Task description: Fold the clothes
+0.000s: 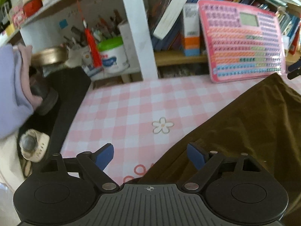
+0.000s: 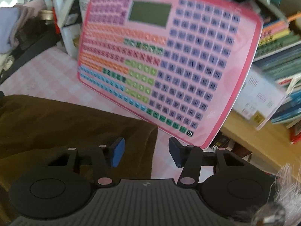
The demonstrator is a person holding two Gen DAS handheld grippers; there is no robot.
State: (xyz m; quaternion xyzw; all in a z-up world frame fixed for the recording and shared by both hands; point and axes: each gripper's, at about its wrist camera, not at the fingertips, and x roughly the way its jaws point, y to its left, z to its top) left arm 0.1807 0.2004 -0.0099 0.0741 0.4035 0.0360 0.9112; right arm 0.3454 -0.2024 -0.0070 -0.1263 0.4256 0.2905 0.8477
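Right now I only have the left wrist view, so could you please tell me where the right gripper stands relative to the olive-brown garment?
Observer: The right gripper hangs over the side edge of the olive-brown garment, one finger above cloth and the other above bare tablecloth.
Operator: Thank you. Are its jaws gripping anything?
Observer: No. They stand open, and the cloth edge lies below them, not pinched.
Operator: What is just ahead of it?
Observer: The pink keypad toy leans close ahead, with its lower corner near that outer finger.
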